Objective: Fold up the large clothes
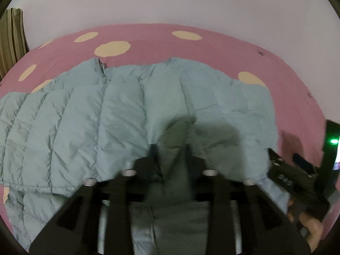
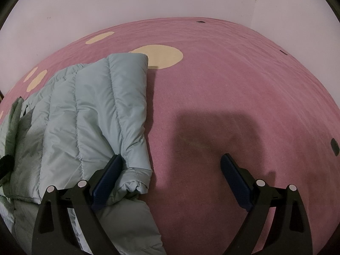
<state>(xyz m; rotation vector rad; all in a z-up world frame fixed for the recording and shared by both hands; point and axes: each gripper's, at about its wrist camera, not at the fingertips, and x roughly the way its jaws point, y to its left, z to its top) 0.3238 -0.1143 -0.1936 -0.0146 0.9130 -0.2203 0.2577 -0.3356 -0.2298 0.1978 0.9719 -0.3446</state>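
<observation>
A light blue quilted puffer jacket (image 1: 106, 116) lies spread on a pink bed. My left gripper (image 1: 170, 146) is shut on a fold of the jacket, with fabric bunched between its fingers. In the right wrist view the jacket (image 2: 89, 114) lies at the left, a folded sleeve edge near its cuff (image 2: 136, 180). My right gripper (image 2: 170, 163) is open and empty; its left finger (image 2: 108, 174) rests against the cuff, and its right finger (image 2: 235, 178) is over bare sheet.
The pink sheet (image 2: 233, 85) has cream spots and reaches a pale wall. A striped cushion (image 1: 10, 38) stands at the far left. The other gripper and a hand (image 1: 297, 182) show at the right edge of the left wrist view.
</observation>
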